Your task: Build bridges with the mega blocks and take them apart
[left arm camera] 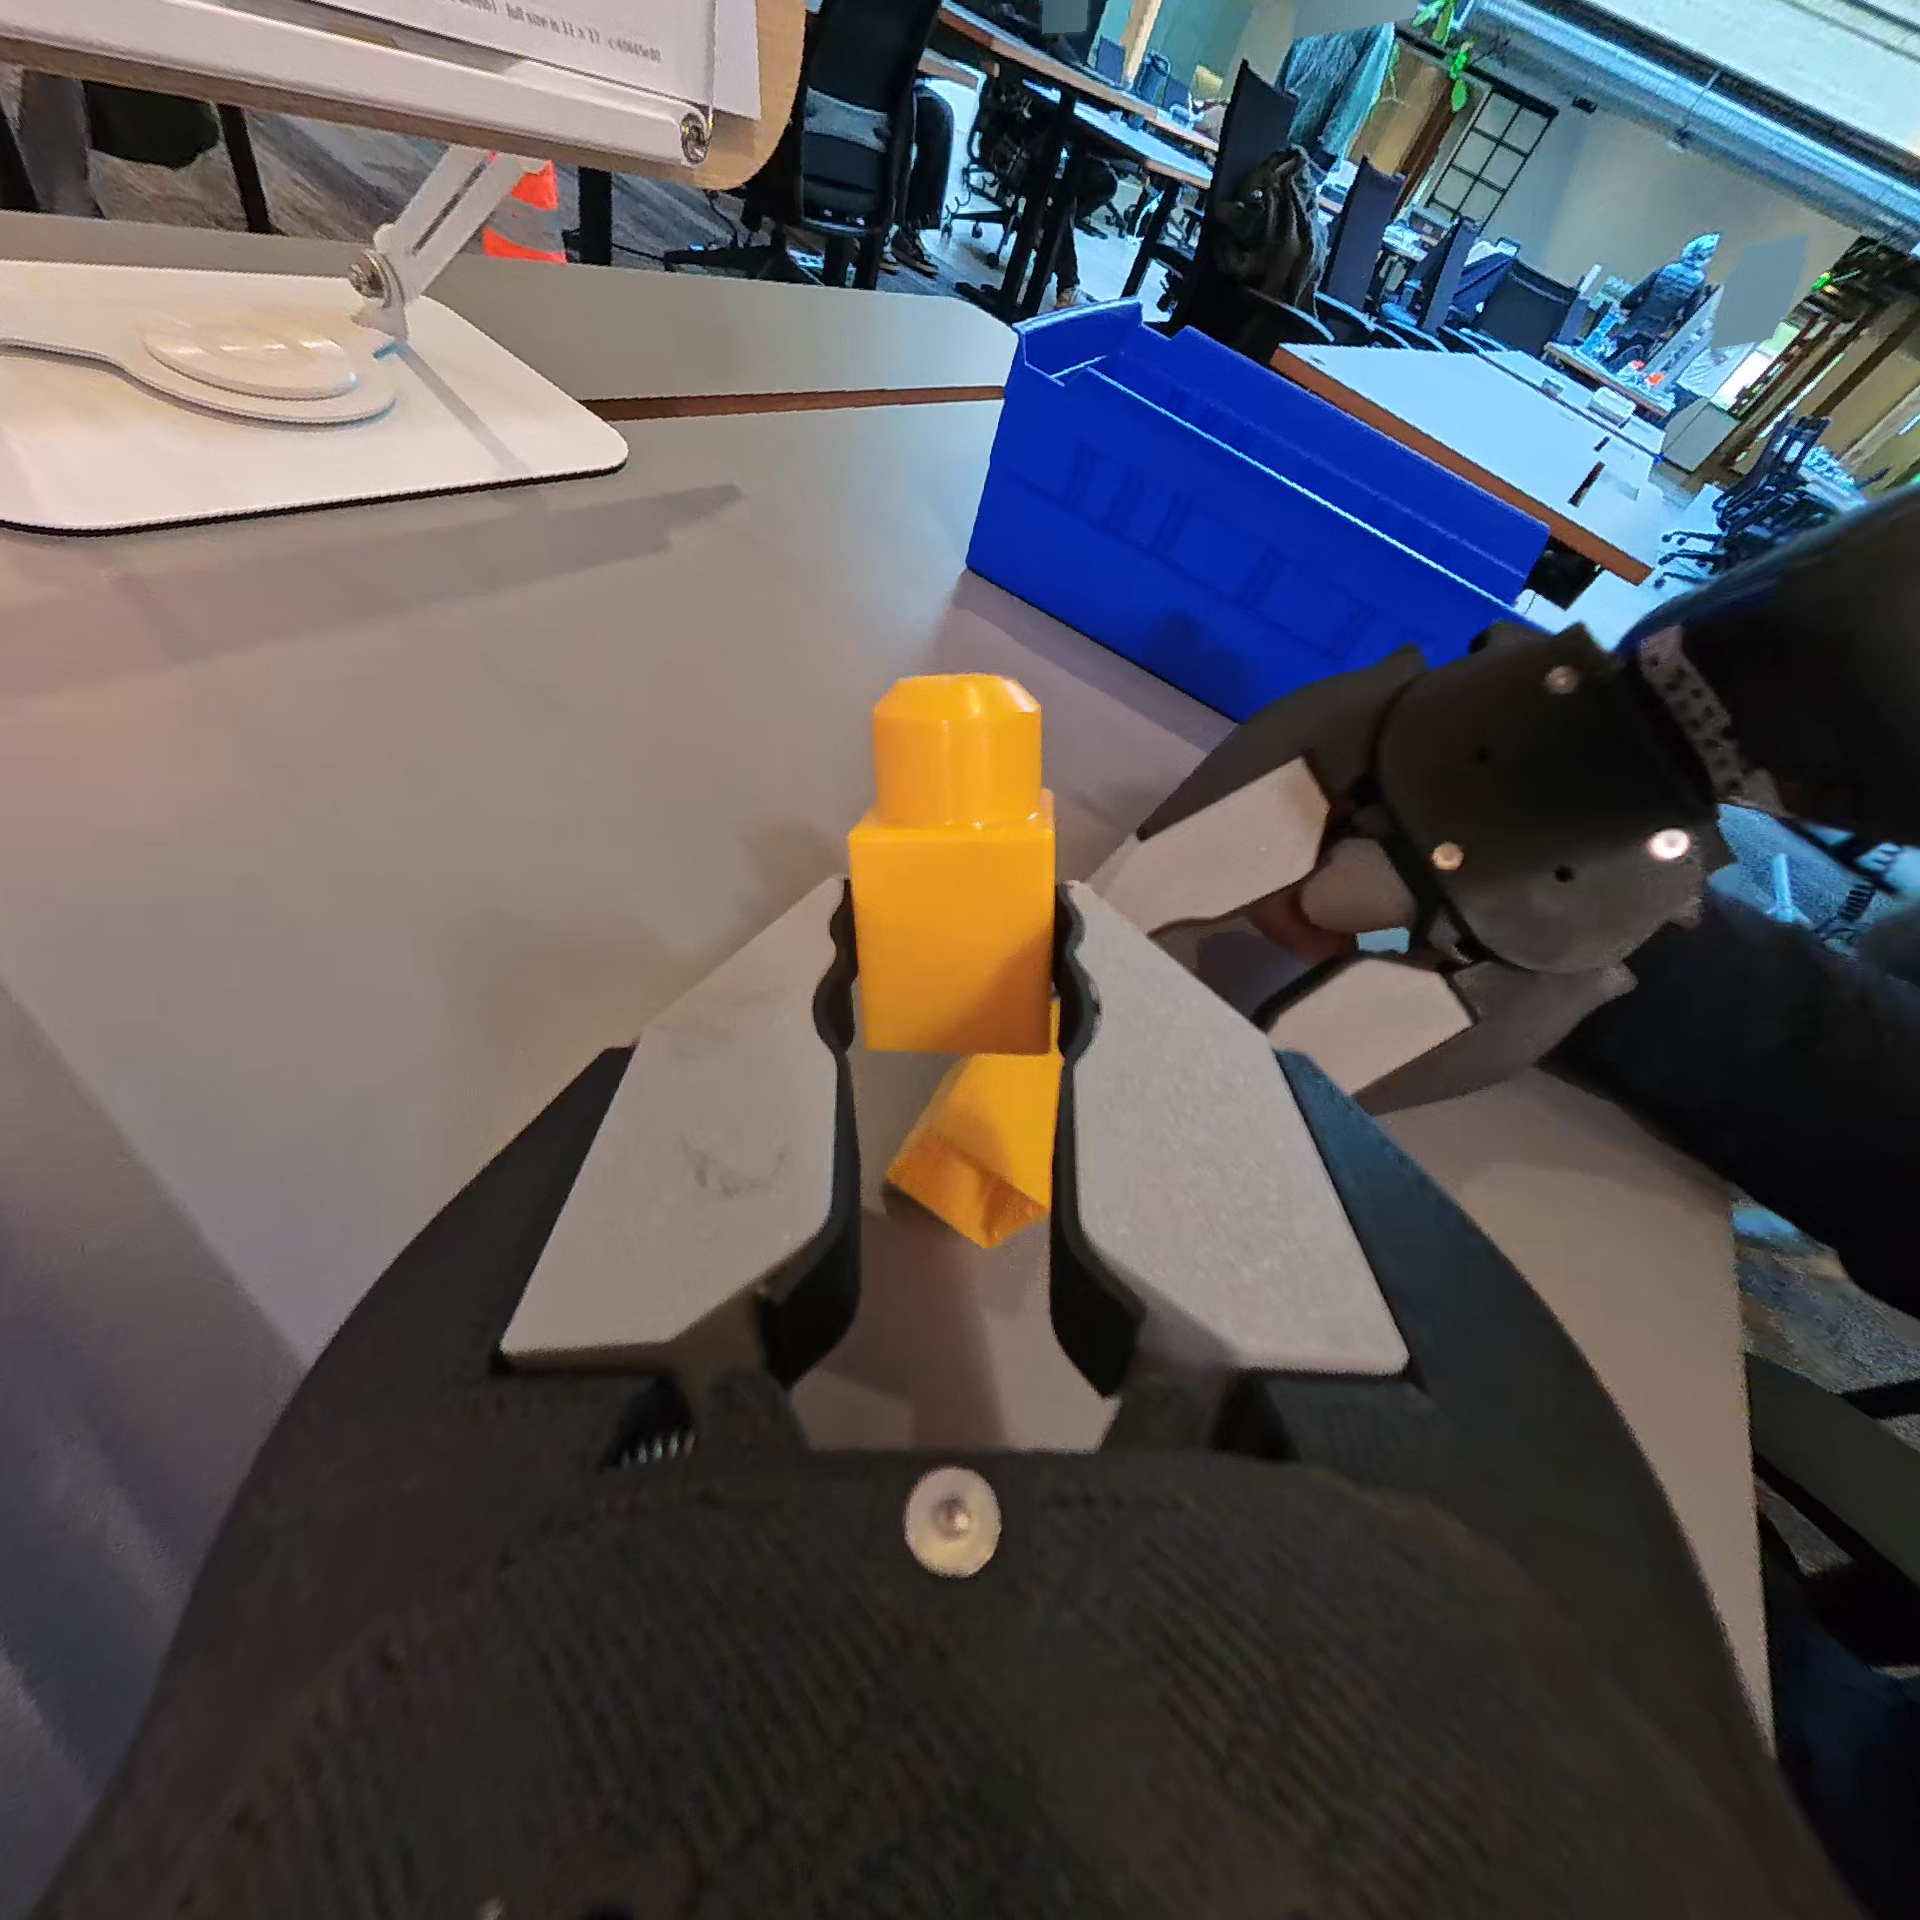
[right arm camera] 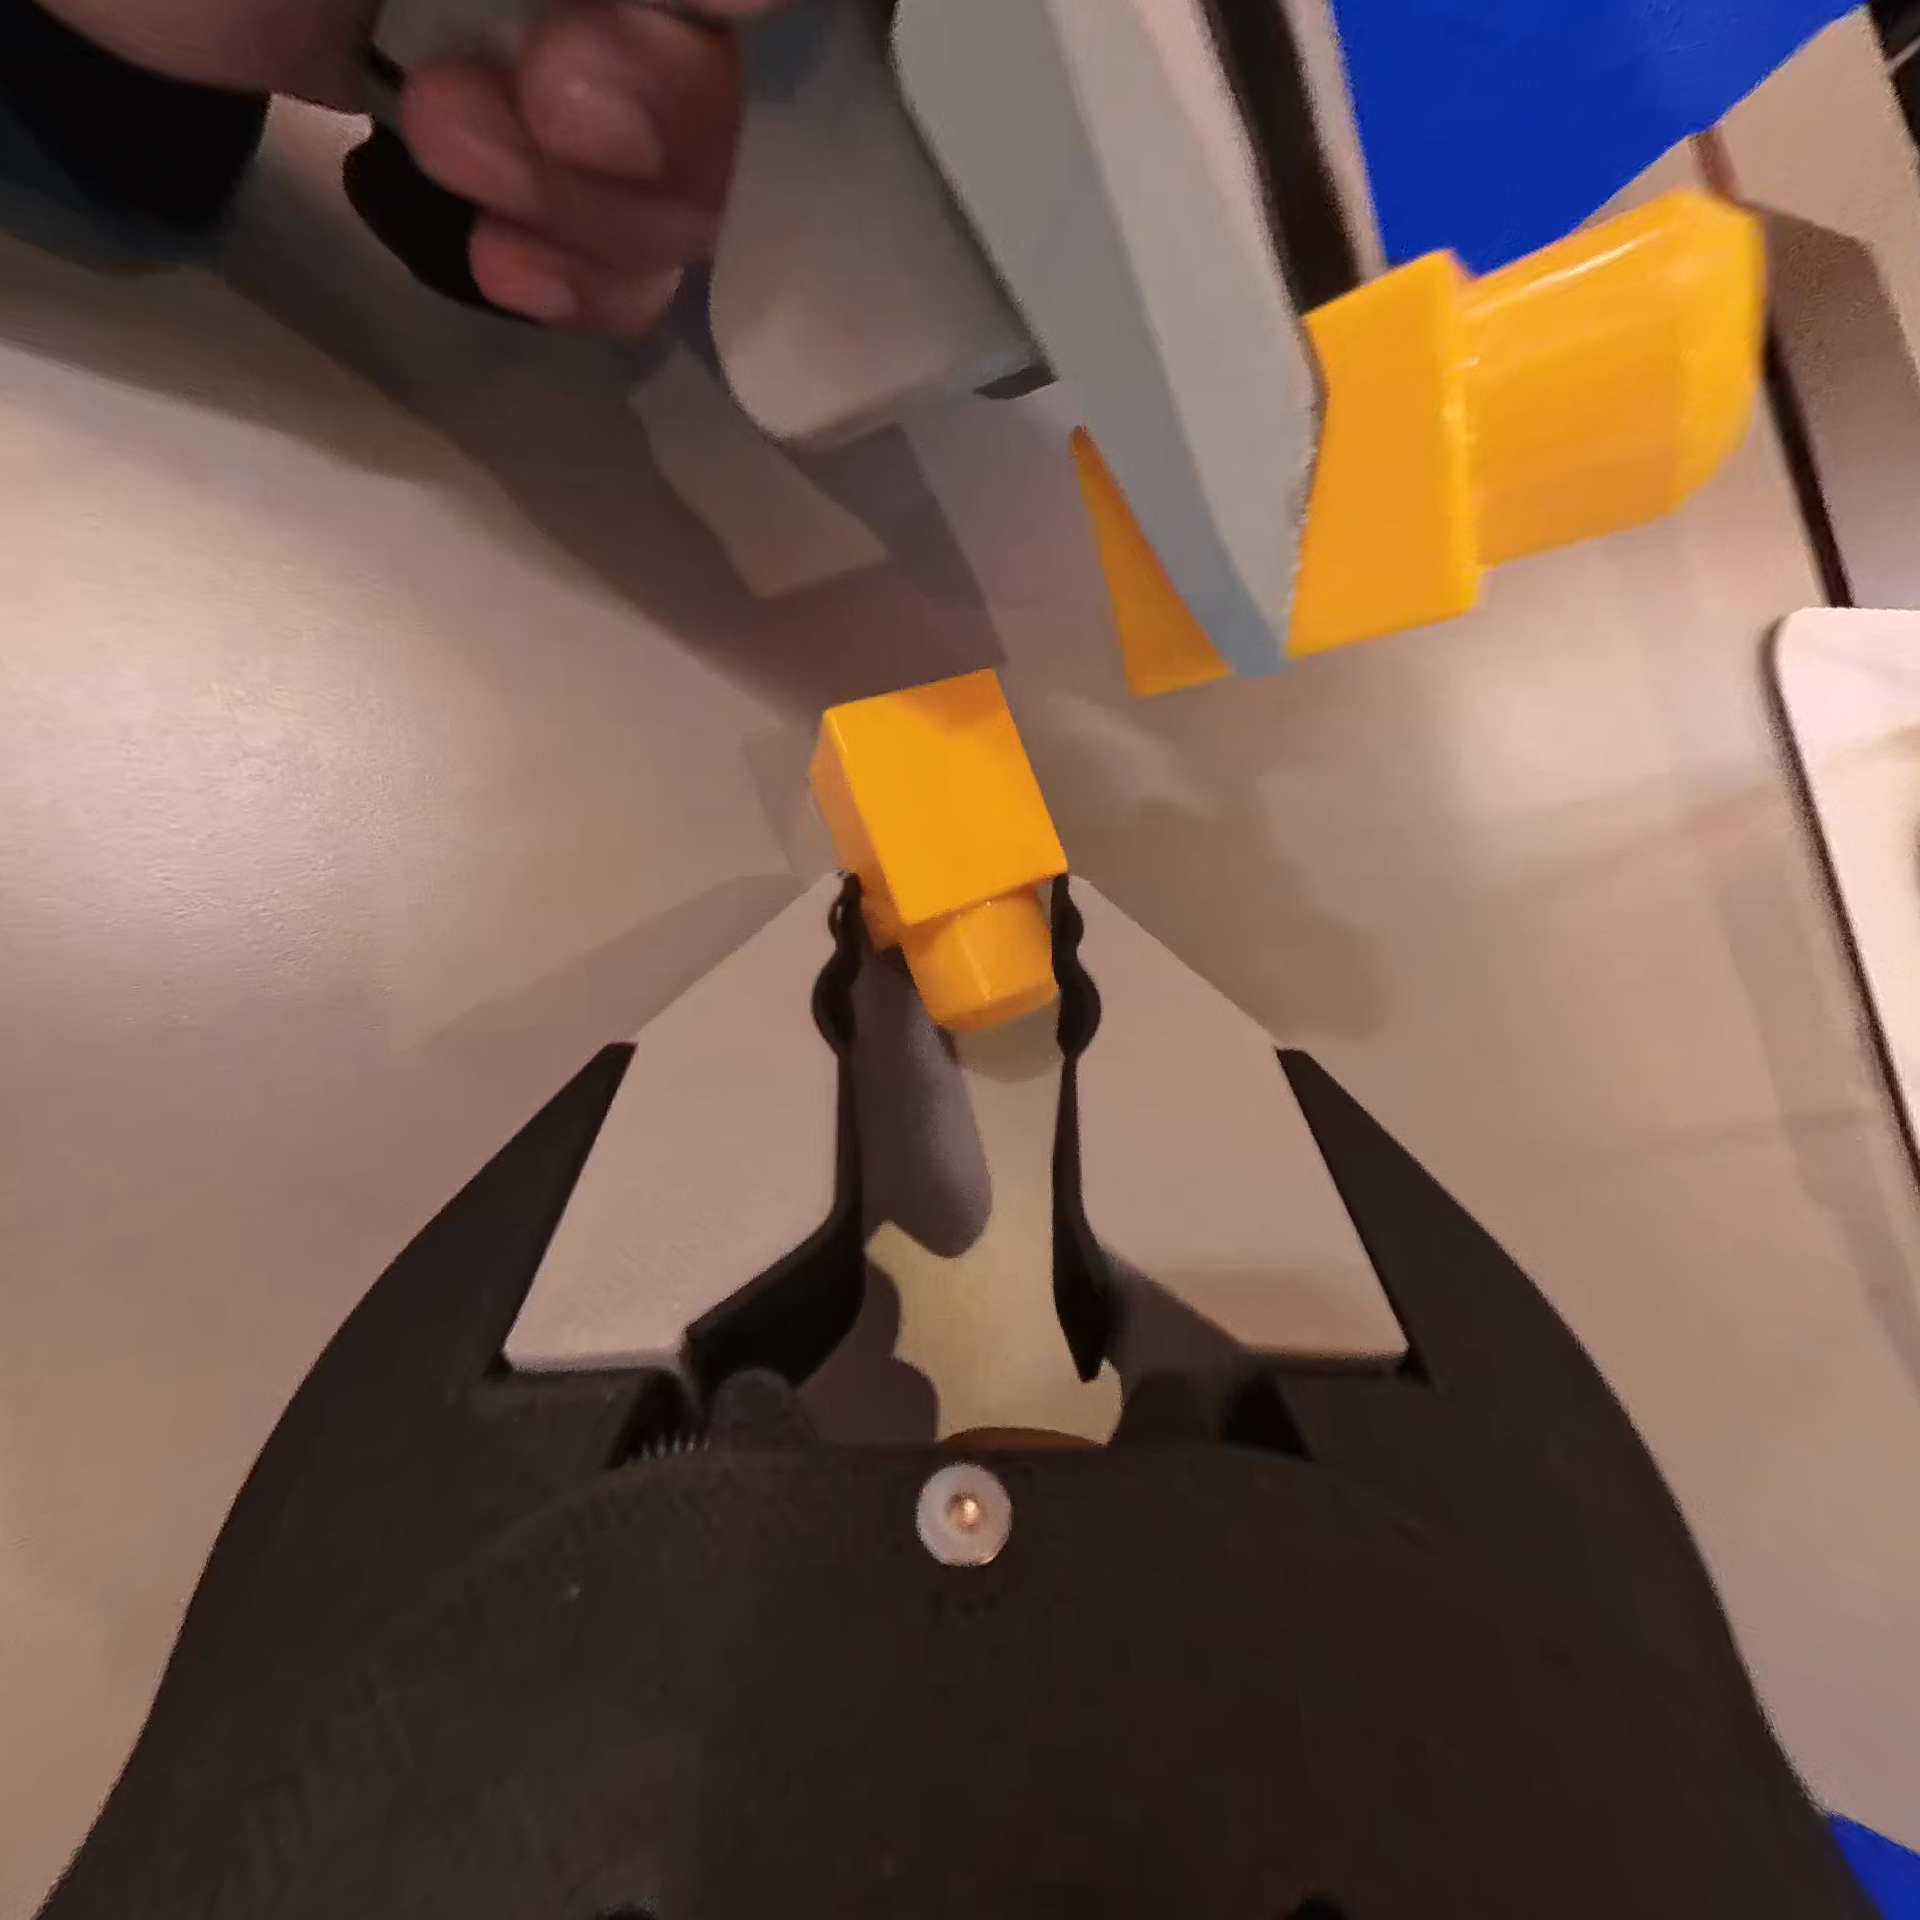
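Note:
In the left wrist view my left gripper (left arm camera: pixel 951 925) is shut on an upright orange block (left arm camera: pixel 951 883), with both pads pressed on its sides and its stud pointing up. A second orange block (left arm camera: pixel 982 1143) shows below it, tilted over the grey table (left arm camera: pixel 416 831). In the right wrist view my right gripper (right arm camera: pixel 951 914) is shut on that second orange block (right arm camera: pixel 935 810) at the very fingertips, near its stud end, with the stud towards the camera. The left gripper's finger (right arm camera: pixel 1143 364) and its block (right arm camera: pixel 1507 416) hang just above and to the right.
A blue bin (left arm camera: pixel 1195 520) stands at the far right of the table and also shows in the right wrist view (right arm camera: pixel 1538 104). A white stand's base (left arm camera: pixel 312 447) lies at the far left. A hand (right arm camera: pixel 561 156) holds the left gripper. The left gripper's tips are roughly 8 centimeters from the right gripper's.

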`<state>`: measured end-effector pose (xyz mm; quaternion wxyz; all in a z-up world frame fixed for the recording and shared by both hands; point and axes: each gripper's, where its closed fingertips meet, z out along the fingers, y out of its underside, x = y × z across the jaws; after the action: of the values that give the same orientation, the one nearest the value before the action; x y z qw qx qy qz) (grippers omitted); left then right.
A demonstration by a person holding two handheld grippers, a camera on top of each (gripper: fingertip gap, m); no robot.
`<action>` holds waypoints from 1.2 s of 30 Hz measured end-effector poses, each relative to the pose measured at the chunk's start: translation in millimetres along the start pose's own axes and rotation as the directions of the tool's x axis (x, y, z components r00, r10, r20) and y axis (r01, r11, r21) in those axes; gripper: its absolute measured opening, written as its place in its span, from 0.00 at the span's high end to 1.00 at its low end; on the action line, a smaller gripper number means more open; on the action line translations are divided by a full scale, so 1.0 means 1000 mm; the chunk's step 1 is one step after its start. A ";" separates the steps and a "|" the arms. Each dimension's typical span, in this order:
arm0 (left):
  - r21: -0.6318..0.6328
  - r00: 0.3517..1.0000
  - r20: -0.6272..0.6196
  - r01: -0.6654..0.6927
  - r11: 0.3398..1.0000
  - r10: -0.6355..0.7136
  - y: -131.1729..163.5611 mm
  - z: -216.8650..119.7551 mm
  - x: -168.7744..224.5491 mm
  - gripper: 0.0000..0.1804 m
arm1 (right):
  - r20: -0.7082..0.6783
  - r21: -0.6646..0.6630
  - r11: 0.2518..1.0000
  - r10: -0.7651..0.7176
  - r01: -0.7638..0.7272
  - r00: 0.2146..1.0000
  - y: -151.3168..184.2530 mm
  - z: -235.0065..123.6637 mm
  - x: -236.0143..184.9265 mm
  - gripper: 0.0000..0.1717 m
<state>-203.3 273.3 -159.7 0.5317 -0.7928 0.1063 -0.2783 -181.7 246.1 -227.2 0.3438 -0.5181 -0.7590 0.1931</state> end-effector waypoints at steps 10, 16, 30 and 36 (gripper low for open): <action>0.086 0.999 -0.003 0.041 0.995 -0.041 -0.015 -0.011 -0.005 0.81 | -0.489 0.167 0.986 0.105 -0.025 0.866 -0.011 -0.112 0.086 0.82; -0.032 1.000 -0.017 0.015 0.999 -0.015 0.006 0.003 0.000 0.81 | -0.751 0.213 0.961 0.278 -0.179 0.599 0.047 -0.215 0.147 0.82; -0.037 0.964 -0.183 -0.205 0.978 0.195 0.014 0.015 0.050 0.81 | -0.690 0.270 0.895 0.438 -0.356 0.577 0.088 -0.230 0.155 0.82; 0.040 0.940 -0.198 -0.276 0.960 0.278 0.004 0.011 0.063 0.81 | -0.426 0.321 0.927 0.324 -0.193 0.845 -0.008 -0.164 0.093 0.80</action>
<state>-144.8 250.6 -146.1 0.5565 -0.7347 0.2685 -0.2800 -89.2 317.9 -79.2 0.5547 -0.5967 -0.5420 0.2062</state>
